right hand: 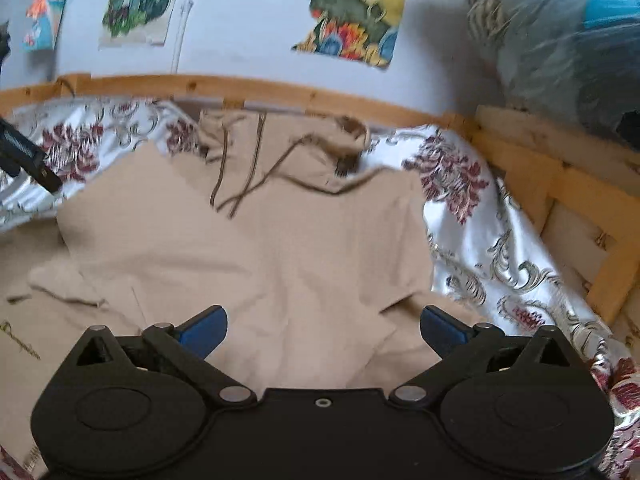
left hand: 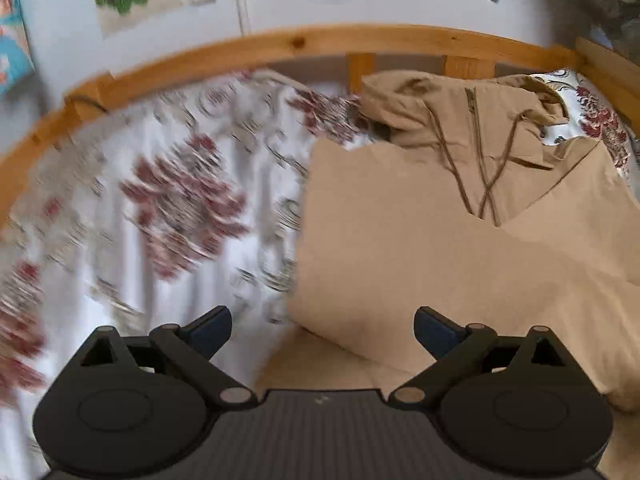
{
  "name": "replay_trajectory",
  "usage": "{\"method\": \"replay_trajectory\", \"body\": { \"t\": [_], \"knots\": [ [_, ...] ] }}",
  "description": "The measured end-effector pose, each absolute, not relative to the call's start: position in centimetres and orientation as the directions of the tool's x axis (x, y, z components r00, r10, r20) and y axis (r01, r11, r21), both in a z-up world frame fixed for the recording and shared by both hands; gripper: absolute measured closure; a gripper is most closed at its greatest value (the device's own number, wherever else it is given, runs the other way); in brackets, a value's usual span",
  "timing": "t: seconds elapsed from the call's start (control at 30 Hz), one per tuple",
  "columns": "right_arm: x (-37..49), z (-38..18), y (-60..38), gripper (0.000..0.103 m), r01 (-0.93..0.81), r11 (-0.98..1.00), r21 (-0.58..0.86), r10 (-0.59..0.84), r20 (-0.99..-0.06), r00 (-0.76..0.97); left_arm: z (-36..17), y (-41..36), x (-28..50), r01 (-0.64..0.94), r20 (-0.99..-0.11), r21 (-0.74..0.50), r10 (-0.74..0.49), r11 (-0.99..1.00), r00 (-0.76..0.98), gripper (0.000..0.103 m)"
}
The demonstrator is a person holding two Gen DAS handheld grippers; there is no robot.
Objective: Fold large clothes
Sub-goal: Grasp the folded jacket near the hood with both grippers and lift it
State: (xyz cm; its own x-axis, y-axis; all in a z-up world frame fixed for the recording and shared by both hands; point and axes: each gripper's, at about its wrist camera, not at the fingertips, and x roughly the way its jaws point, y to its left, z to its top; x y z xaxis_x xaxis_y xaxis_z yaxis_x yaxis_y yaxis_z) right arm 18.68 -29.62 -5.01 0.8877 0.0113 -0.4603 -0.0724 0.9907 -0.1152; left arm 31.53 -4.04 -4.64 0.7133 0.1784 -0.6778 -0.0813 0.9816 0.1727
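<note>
A beige hoodie (left hand: 440, 248) lies on the bed with its hood (left hand: 400, 100) and dark drawstrings (left hand: 480, 184) toward the far rail. Its sides are folded in over the body. My left gripper (left hand: 322, 330) is open and empty, above the hoodie's left edge. In the right wrist view the hoodie (right hand: 248, 248) fills the middle. My right gripper (right hand: 324, 326) is open and empty above its lower right part. The left gripper (right hand: 24, 152) shows at the left edge of the right wrist view.
A white bedspread with red flowers (left hand: 160, 208) covers the bed, also to the right of the hoodie (right hand: 480, 240). A wooden bed rail (left hand: 304, 42) runs along the far side and the right side (right hand: 560, 184). A plastic-wrapped bundle (right hand: 568, 40) sits beyond the right corner.
</note>
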Motion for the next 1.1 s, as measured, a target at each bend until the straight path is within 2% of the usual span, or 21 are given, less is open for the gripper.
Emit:
{"method": "replay_trajectory", "body": {
  "t": [0.17, 0.27, 0.33, 0.4, 0.5, 0.57, 0.67, 0.83, 0.97, 1.1],
  "knots": [
    [18.5, -2.8, -29.8, 0.001, 0.009, 0.994, -0.109, -0.054, -0.422, 0.905, 0.6, -4.3, 32.9, -0.091, -0.687, 0.342, 0.315, 0.935, 0.654, 0.003],
    [18.0, -2.9, -30.3, 0.001, 0.019, 0.995, -0.097, -0.055, -0.384, 0.922, 2.5, -5.3, 34.6, -0.084, -0.676, 0.382, 0.341, 0.920, 0.653, 0.003],
    [17.5, -3.2, -30.7, 0.001, 0.034, 0.995, -0.091, -0.064, -0.355, 0.933, 3.1, -6.0, 36.1, -0.097, -0.637, 0.385, 0.340, 0.918, 0.692, 0.003],
    [17.1, -3.3, -31.5, 0.001, 0.033, 0.998, -0.047, -0.046, -0.310, 0.950, 2.6, -6.5, 37.9, -0.105, -0.568, 0.345, 0.297, 0.933, 0.768, 0.003],
    [17.7, -2.8, -33.5, 0.001, -0.049, 0.980, 0.195, 0.101, -0.264, 0.959, -0.5, -7.6, 40.8, -0.093, -0.461, 0.314, 0.237, 0.945, 0.855, 0.005],
    [19.2, -2.7, -33.8, 0.001, -0.074, 0.951, 0.299, 0.153, -0.249, 0.956, -2.9, -7.8, 42.3, -0.041, -0.466, 0.310, 0.189, 0.950, 0.864, 0.005],
    [21.8, -2.9, -33.3, 0.007, -0.099, 0.942, 0.322, 0.190, -0.263, 0.946, -5.3, -7.8, 45.5, 0.025, -0.521, 0.313, 0.150, 0.949, 0.840, 0.007],
    [25.5, -3.1, -33.9, 0.018, -0.044, 0.959, 0.280, 0.148, -0.362, 0.920, -5.1, -4.9, 49.9, 0.024, -0.477, 0.111, 0.032, 0.994, 0.879, 0.007],
    [32.6, -0.6, -34.3, 0.019, -0.059, 0.983, 0.176, 0.125, -0.391, 0.912, -4.6, -3.4, 54.6, -0.017, -0.466, -0.048, -0.007, 0.999, 0.885, 0.008],
    [41.3, 2.1, -33.6, 0.023, -0.084, 0.995, 0.053, 0.098, -0.347, 0.933, -5.0, -3.0, 59.6, -0.032, -0.517, -0.155, -0.053, 0.987, 0.854, 0.021]
  ]
}}
